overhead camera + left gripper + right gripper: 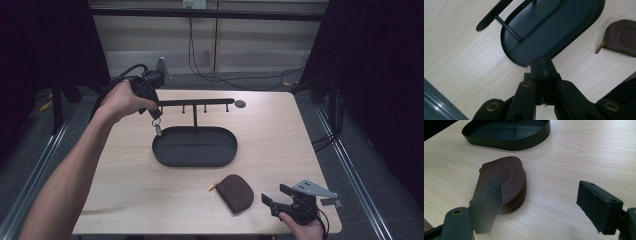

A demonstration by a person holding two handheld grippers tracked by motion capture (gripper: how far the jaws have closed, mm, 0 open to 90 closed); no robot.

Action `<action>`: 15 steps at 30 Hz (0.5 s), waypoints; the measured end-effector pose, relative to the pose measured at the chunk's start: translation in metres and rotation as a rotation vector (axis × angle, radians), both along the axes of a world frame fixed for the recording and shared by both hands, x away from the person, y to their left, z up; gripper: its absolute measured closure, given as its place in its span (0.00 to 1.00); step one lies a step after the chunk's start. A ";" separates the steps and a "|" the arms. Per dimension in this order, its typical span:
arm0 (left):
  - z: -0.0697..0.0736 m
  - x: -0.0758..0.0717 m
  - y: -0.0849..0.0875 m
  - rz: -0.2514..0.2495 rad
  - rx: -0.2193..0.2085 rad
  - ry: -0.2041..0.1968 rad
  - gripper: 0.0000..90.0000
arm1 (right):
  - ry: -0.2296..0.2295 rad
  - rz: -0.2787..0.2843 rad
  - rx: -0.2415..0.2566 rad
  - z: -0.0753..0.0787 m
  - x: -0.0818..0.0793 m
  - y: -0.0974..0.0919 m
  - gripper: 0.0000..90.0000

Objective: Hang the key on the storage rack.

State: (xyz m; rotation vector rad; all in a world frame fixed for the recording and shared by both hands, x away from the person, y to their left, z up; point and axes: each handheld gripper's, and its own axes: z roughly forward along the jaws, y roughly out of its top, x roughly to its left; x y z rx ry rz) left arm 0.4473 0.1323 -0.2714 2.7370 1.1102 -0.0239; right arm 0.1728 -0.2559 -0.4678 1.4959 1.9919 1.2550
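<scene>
The left gripper (156, 114), held at the far left of the wooden table (280, 145), has its jaws pressed together on a thin metal ring from which a small silver clasp (158, 128) hangs, just under the left end of the black hook bar (195, 102) and above the left rim of the black oval tray (195, 147). The right gripper (274, 195) rests at the near right edge with its jaws spread wide and nothing between them. Just to its left, clear of the tray, a brown zipped leather pouch (501, 181) lies flat on the table.
</scene>
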 end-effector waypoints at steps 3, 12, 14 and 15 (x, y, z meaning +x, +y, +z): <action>-0.002 0.004 -0.002 0.019 -0.011 0.005 0.99 | 0.000 0.001 0.001 0.000 0.000 0.000 0.22; -0.007 0.021 -0.004 0.038 -0.014 0.010 0.99 | -0.001 -0.001 0.002 0.000 0.000 0.000 0.22; -0.007 0.023 -0.005 0.038 -0.012 0.012 0.99 | -0.001 0.002 0.002 0.000 0.000 0.000 0.22; -0.008 0.024 -0.006 0.037 -0.012 0.010 0.99 | -0.002 0.004 0.001 0.000 0.000 0.000 0.22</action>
